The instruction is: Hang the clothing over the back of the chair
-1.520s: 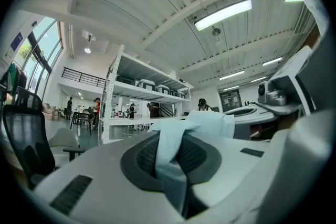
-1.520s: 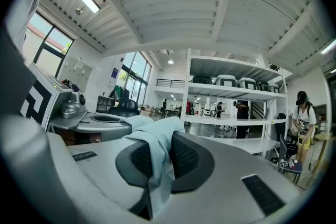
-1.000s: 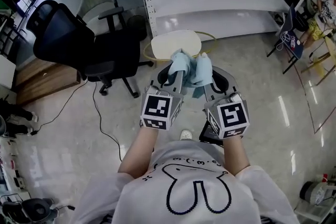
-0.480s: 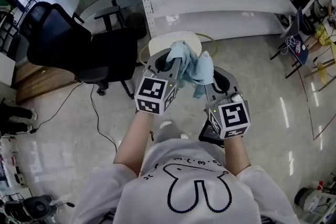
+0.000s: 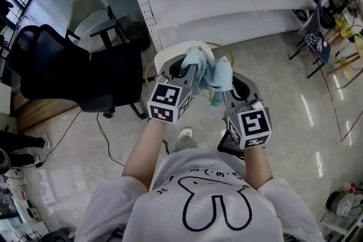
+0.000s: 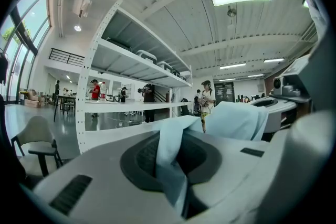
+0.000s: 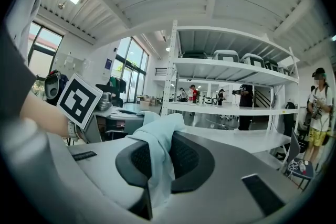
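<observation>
Still L gripper (image 5: 189,65) + R gripper (image 5: 224,80) fingers clamped on clothing (image 5: 207,73); chair (image 5: 85,73) shifted left in view.

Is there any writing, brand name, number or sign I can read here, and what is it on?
Nothing here reads as words or numbers.
The left cube and right cube, on the left tongs and right tongs: black-and-white square patterns, no letters.
Person's shirt: rabbit drawing, no words.
Blue wall sign: too small to read.
Blue clothing in both tongs: no print showing.
</observation>
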